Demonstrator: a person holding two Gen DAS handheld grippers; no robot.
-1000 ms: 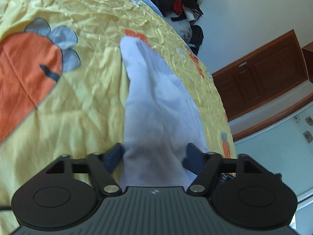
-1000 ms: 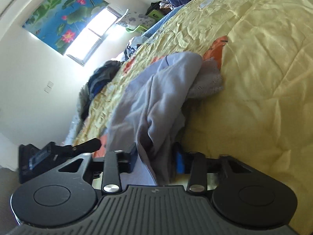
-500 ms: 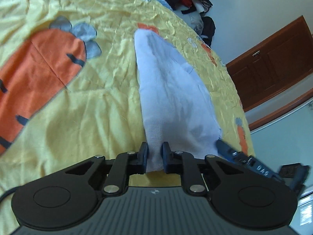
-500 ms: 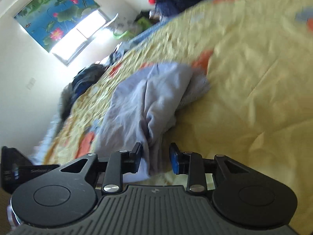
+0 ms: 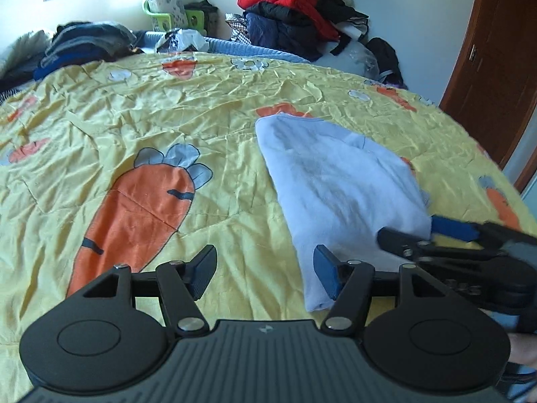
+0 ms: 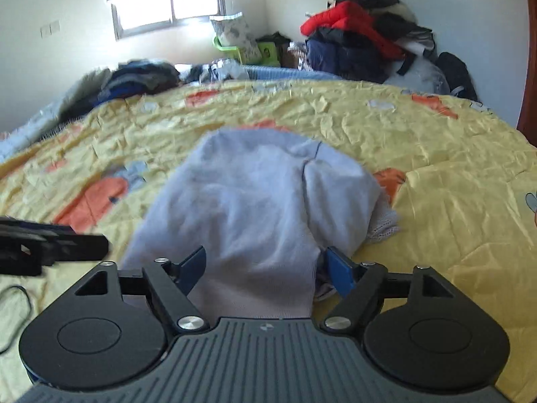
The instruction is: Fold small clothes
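A small light blue garment (image 5: 339,184) lies folded on a yellow bedspread (image 5: 167,124) with big orange carrots printed on it. In the left wrist view the garment sits right of the middle of the frame and runs from the middle down to the lower right. The left gripper (image 5: 265,272) is at the bottom of that view with its two fingers spread wide and nothing between them. Its left finger is over the bare yellow bedspread, and its right finger, with a blue pad, is over the near edge of the garment. The biggest carrot print (image 5: 134,221) is on the left side of that frame, just above the left finger. The right gripper (image 5: 446,235) pokes in from the right edge, with its tips at the right side of the garment. In the right wrist view the garment (image 6: 261,201) fills the middle of the frame, bunched up with soft folds. The right gripper (image 6: 266,268) has its fingers spread wide too, one on each side of the near end of the cloth, not pinching it. A pile of clothes (image 6: 362,40) with a red jacket on it sits in the upper right, past the bed. A window (image 6: 167,6) shines at the top.
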